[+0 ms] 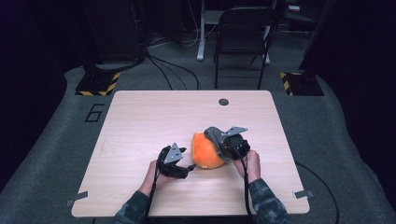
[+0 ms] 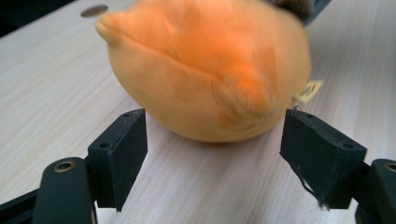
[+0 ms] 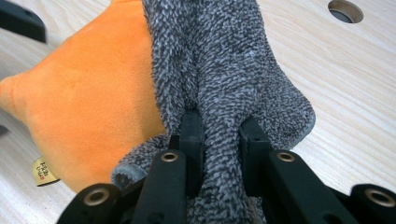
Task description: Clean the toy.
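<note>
Two things in hand: orange plush toy (image 1: 207, 151) and grey fuzzy sock (image 3: 224, 70), both near the middle of the desk (image 1: 140, 121), toward my side.
Plush toy: it lies on the desk, rounded, with a small yellow label (image 2: 309, 91) at one end.
Sock: it is draped over the toy's right side and top; its mouth looks to be partly over the toy, though I cannot tell how far.
Progress: I judge that I am drawing the sock over the toy; most of the orange body is bare, so the bulk of the pull is left.
Right tongs (image 3: 219, 140): clenched on a fold of the sock, with the fabric bunched tight between the two pads.
Left tongs (image 2: 212, 140): released, jaws spread wide on either side of the toy's near end, pads apart from the plush, nothing held.
Left to do: I would say the left tongs must take the toy or the sock's free edge.
</note>
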Demonstrator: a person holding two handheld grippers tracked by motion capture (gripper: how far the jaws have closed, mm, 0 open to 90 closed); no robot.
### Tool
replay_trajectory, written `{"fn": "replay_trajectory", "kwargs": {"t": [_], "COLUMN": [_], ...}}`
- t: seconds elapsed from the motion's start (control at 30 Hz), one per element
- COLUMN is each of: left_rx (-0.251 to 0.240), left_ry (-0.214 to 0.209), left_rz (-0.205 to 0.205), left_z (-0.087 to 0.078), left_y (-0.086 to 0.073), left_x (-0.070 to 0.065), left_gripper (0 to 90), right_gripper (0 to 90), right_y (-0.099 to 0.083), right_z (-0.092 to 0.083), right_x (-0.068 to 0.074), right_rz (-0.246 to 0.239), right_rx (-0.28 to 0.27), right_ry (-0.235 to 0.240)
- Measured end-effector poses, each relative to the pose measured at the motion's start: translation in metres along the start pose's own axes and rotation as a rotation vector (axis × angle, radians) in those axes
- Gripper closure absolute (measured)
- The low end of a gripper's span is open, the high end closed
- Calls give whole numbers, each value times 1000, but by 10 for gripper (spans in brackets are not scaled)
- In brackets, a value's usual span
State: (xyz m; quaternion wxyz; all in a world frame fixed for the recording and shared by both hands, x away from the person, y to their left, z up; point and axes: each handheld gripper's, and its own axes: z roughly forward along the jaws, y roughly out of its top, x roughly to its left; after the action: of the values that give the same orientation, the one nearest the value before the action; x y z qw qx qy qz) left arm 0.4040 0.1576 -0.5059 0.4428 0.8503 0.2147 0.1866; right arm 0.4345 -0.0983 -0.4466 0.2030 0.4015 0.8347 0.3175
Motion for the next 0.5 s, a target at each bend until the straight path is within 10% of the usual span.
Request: {"fn": "replay_trajectory", "kwargs": {"t": [0.5], "left_rx": [26], "left_ry": [54], "left_rz": [82], "left_z": [23], "left_y": [-5], "left_x": [-12], "left_gripper": [352], "right_gripper": [759], "right_y": [-1], "right_z": [1], "right_x": [-1], "right_rz": [13], "right_rx": [5], "right_ry": [1]}}
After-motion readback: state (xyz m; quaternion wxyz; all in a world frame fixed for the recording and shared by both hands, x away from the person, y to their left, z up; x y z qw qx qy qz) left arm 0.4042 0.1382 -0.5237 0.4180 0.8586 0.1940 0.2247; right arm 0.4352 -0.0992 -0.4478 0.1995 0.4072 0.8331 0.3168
